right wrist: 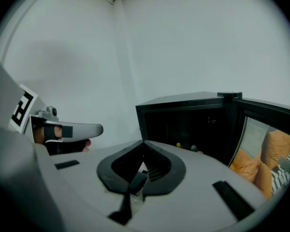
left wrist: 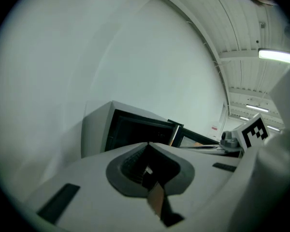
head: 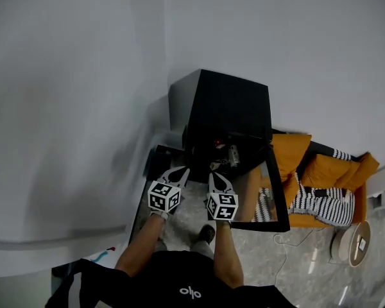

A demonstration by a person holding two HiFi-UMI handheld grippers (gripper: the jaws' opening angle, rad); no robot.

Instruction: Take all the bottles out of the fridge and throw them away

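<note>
Two clenched, empty: left gripper [head: 182,170], right gripper [head: 216,176], near the open fridge [head: 224,104] front; bottles [right wrist: 186,147] inside, beyond both tips.

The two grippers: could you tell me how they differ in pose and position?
The left gripper leans toward the right gripper, which points straighter ahead. The left gripper is nearer the left edge of the fridge; the right gripper is before its open compartment. Both are shut and empty.

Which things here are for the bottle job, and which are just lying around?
For the job: fridge, open door, bottles inside, left gripper, right gripper.
Just lying about: orange sofa, striped throw, white cable.
</note>
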